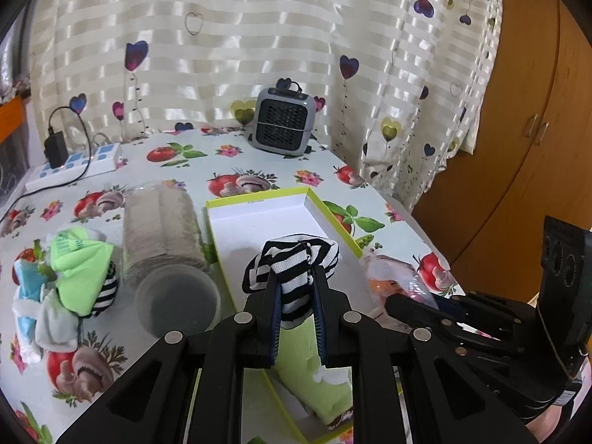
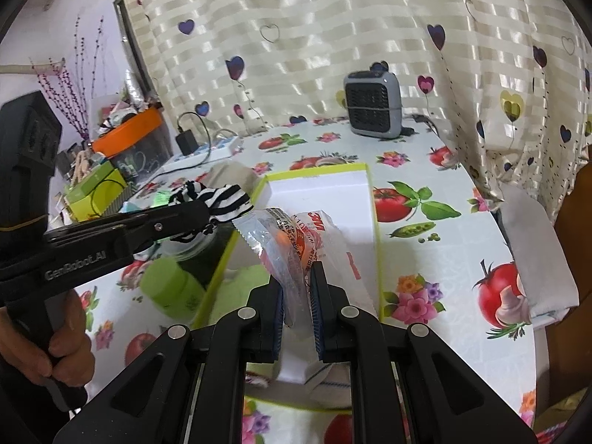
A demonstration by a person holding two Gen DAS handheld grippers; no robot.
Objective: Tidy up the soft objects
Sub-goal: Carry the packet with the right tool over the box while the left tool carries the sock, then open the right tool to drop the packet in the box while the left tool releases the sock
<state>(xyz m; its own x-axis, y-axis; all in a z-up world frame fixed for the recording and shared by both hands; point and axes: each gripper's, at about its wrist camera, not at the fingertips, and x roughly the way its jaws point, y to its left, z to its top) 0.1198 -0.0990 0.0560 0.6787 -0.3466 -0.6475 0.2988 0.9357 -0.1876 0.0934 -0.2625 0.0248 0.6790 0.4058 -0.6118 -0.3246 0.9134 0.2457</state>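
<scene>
**Carrying two soft items to one box**

Holding a striped sock (image 1: 292,270) over the white box (image 1: 259,218), the left gripper (image 1: 296,296) has its jaws closed on the fabric, presumably to drop it inside. The right gripper (image 2: 298,296) pinches a clear plastic packet (image 2: 292,244) above the same box, jaws clamped on its lower edge. One green item (image 1: 318,381) already lies in the box. One loose pile of socks (image 1: 70,277) waits on the table (image 1: 259,159) beside one rolled grey towel (image 1: 162,229), likely unsorted. One heater (image 1: 283,120) stands at the back.
</scene>
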